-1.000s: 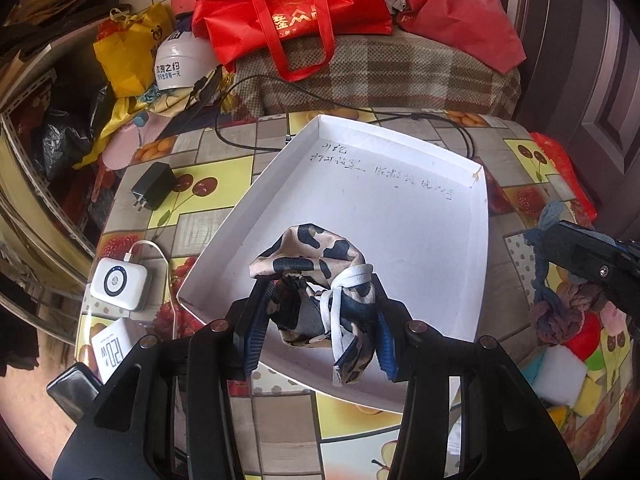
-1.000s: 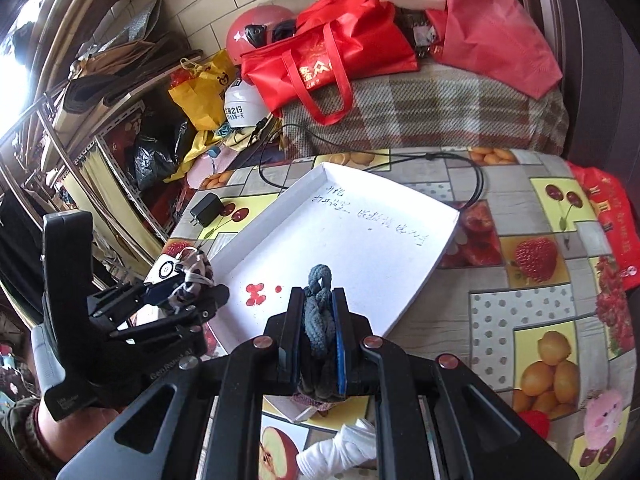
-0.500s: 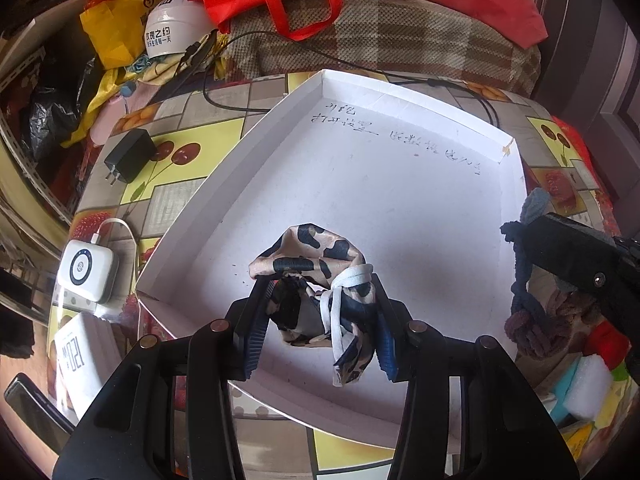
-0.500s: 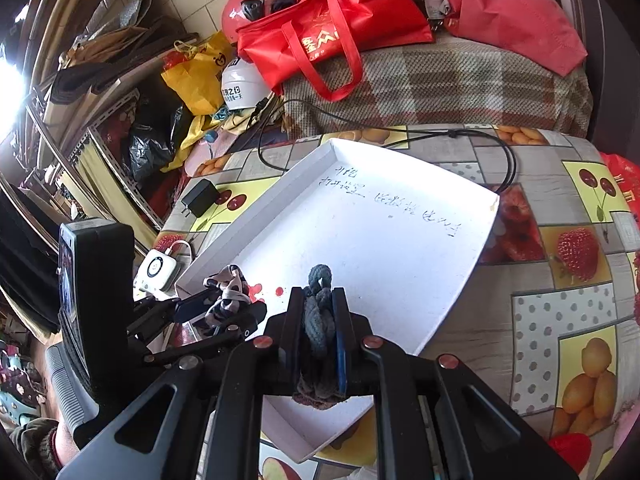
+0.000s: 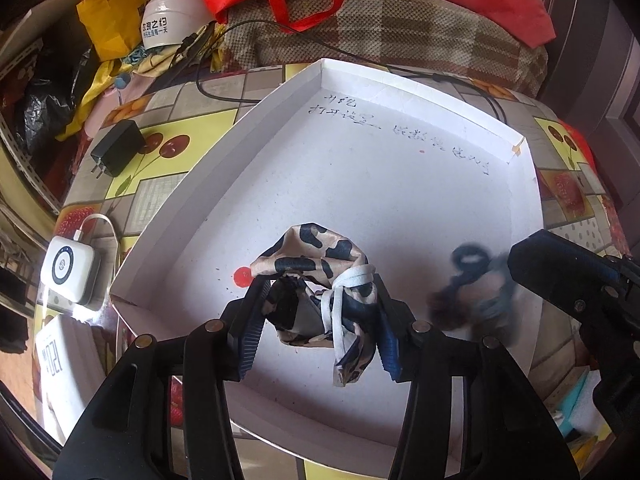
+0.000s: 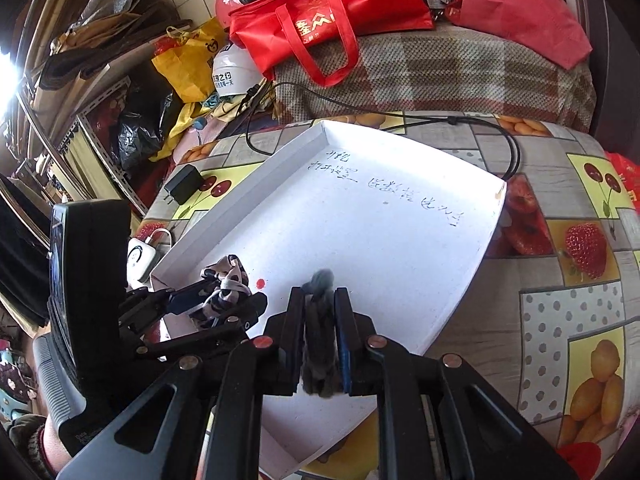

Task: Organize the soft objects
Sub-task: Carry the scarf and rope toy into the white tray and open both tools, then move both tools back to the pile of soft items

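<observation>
A shallow white tray (image 5: 400,168) with handwriting lies on the fruit-patterned table; it also shows in the right wrist view (image 6: 380,216). My left gripper (image 5: 318,320) is shut on a leopard-print cloth (image 5: 316,256) with a white strap, held over the tray's near left part. The cloth also shows in the right wrist view (image 6: 226,280). My right gripper (image 6: 320,320) is shut on a dark grey-blue knotted rope bundle (image 6: 320,304), over the tray's near edge. The bundle appears blurred in the left wrist view (image 5: 472,288), just right of the cloth.
A black charger (image 5: 116,152) and a white power bank (image 5: 68,272) lie left of the tray. A black cable (image 6: 480,128) runs behind it. Red bags (image 6: 328,20), helmets (image 6: 236,72) and a plaid-covered seat (image 6: 440,76) stand at the back. Sponges (image 5: 576,400) lie at the right.
Both grippers moved forward over the tray. The right gripper swung its rope bundle in from the right edge to above the tray floor, close beside the cloth.
</observation>
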`<act>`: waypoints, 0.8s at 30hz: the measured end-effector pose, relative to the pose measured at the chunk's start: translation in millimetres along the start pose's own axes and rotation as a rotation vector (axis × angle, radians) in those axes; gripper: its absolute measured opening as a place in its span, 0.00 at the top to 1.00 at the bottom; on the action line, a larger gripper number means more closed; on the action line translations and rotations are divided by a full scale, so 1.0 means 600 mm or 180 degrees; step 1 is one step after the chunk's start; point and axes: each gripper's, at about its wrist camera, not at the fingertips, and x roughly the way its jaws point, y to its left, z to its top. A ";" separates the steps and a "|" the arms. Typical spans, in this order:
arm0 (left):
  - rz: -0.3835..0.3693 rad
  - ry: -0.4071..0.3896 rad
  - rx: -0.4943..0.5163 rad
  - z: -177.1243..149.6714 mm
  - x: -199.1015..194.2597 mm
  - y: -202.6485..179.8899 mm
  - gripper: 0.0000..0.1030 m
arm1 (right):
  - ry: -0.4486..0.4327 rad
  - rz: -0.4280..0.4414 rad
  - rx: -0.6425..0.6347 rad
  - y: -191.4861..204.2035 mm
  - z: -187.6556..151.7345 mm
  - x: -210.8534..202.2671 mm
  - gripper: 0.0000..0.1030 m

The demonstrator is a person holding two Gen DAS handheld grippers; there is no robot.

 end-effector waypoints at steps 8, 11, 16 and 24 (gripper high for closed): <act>0.0183 -0.0180 -0.0077 0.000 -0.010 0.011 0.00 | -0.0166 -0.0145 0.0024 -0.007 -0.006 -0.009 0.00; 0.0183 -0.0215 -0.0113 0.001 -0.018 0.013 0.00 | -0.0239 -0.0185 0.0016 -0.011 -0.009 -0.025 0.00; 0.0168 -0.0293 -0.0116 -0.004 -0.050 0.004 0.00 | -0.0326 -0.0197 -0.0056 0.001 -0.012 -0.054 0.00; 0.0119 -0.0410 -0.0099 -0.010 -0.101 -0.011 0.00 | -0.0432 -0.0181 -0.0049 0.016 -0.016 -0.096 0.00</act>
